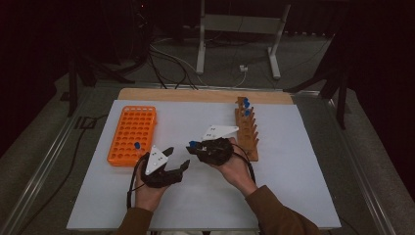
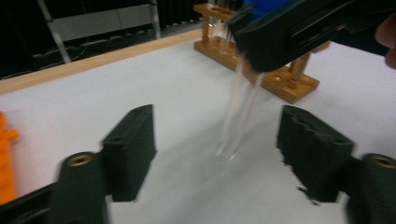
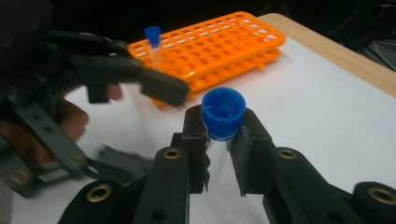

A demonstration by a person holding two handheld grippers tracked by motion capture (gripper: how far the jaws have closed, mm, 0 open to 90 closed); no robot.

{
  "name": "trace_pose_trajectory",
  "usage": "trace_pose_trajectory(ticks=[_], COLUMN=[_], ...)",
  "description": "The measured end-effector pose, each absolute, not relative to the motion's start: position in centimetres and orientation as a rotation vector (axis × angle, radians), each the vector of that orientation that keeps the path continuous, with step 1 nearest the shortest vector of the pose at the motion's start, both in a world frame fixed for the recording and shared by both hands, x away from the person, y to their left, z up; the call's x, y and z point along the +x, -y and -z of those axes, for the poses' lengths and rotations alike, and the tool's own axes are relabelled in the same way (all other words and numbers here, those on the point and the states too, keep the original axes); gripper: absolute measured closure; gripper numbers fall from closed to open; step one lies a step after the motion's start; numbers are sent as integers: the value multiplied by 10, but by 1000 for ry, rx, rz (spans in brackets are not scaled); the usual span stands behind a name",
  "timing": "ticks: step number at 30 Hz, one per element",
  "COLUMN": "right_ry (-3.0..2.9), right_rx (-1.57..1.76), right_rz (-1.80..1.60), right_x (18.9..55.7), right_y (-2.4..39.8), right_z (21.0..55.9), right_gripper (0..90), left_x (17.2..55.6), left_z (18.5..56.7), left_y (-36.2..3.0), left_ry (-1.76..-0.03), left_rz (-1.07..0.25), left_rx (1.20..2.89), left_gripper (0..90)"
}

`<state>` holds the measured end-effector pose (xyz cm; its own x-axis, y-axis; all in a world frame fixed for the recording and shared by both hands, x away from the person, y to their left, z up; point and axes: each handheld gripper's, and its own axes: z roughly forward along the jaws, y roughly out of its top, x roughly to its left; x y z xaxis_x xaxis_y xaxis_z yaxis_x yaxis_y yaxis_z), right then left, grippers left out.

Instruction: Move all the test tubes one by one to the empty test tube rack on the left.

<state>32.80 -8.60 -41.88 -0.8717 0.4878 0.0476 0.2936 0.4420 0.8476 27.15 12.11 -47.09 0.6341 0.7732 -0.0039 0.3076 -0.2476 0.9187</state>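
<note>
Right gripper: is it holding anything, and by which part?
Yes. The right gripper grips a clear test tube just under its blue cap; the tube's lower end hangs free between the left gripper's open jaws.

Clear test tube (image 3: 219,154) with blue cap (image 3: 223,112), upright, clamped below cap, above white tabletop

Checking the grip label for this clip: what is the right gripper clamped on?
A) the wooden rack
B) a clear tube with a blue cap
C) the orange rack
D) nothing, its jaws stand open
B: in the right gripper view the right gripper has its jaws pressed on the clear tube just below its blue cap.
</note>
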Motion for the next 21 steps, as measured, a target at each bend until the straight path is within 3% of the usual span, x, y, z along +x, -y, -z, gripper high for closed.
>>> trace_pose_trajectory(ticks=[11, 14, 18, 21], right_ry=[-2529, -2535, -2537, -2523], right_rx=[660, 664, 649, 666], right_rz=[-1448, -1452, -1462, -1497], right_x=[322, 322, 322, 324], right_y=[70, 71, 72, 75], right_z=[422, 423, 423, 423], right_gripper=[765, 764, 750, 624], left_x=[269, 268, 268, 270], left_z=[472, 472, 472, 473], left_y=[-119, -119, -120, -122], left_ry=[-812, -798, -797, -808], left_rz=[-553, -550, -532, -526], left_rx=[1834, 1836, 1836, 1836], left_gripper=[712, 769, 782, 782])
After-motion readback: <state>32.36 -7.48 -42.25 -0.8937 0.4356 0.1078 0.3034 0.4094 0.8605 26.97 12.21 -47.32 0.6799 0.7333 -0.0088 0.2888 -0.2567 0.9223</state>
